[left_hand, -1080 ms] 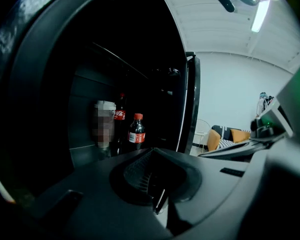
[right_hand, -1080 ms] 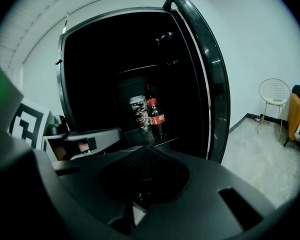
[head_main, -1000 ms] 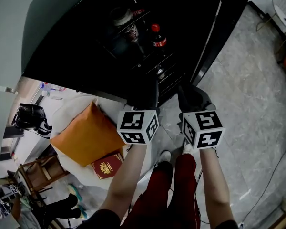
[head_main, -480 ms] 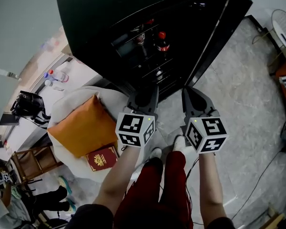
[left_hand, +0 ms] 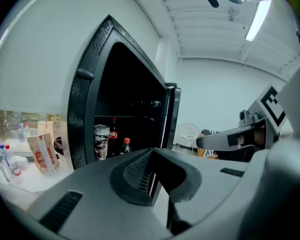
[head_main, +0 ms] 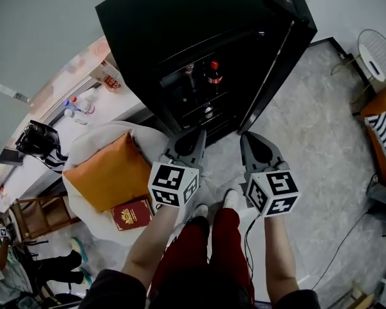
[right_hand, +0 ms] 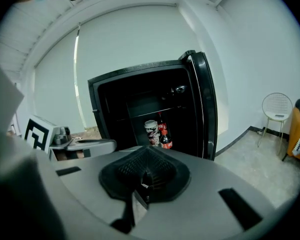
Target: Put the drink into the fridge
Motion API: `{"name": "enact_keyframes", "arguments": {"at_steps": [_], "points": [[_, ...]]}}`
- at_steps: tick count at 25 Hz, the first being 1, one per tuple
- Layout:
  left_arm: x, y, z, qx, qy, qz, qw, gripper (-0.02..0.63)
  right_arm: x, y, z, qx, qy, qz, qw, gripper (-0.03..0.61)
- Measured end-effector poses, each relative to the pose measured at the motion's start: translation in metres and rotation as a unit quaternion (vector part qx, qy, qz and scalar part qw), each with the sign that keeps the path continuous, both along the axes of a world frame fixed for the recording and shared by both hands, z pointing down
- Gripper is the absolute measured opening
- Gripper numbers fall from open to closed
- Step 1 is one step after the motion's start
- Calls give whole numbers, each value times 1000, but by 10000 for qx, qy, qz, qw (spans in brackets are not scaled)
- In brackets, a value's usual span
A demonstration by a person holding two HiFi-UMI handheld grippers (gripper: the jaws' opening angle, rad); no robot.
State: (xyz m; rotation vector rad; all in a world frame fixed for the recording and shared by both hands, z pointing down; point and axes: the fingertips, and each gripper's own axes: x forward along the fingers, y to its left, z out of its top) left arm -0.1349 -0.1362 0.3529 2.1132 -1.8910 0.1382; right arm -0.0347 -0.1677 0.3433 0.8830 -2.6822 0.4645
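My left hand-held gripper and right hand-held gripper are both pinched shut on nothing, in front of the open fridge. The drink, a red-capped cola bottle, already stands inside it, just beside a tall can. It looks full, so probably weighty, smooth and round. I'd clamp its mid-body, not the cap.

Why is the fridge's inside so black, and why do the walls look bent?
Head view: the fridge interior is underexposed, and only the red-capped bottle stands out. Left gripper view: the ceiling light glares, and straight lines bow through the fisheye lens. Right gripper view: dark corners, same bending.
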Motion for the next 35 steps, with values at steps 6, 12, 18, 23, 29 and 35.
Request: {"name": "enact_keyframes", "arguments": {"at_steps": [6,12,18,23,29,35], "points": [[8,5,-32,44,30,-19,10000,9,14,5,-35,82,-89,-26,9999,15],[12,9,-59,136,62,-71,9999,9,14,9,-73,404,-212,-213,9987,15],[17,12,-83,284,-1,-106,9995,9,17,10,-95,501,-358,-258,9978,15],[20,17,-86,197,-38,-149,9997,9,21,11,-102,482,-456,-278,9974,15],[28,14,-98,234,42,-193,9995,9,26,9,-114,461,-596,-295,9967,15],[39,-1,-110,371,119,-223,9990,9,32,3,-119,482,-604,-385,9963,15]]}}
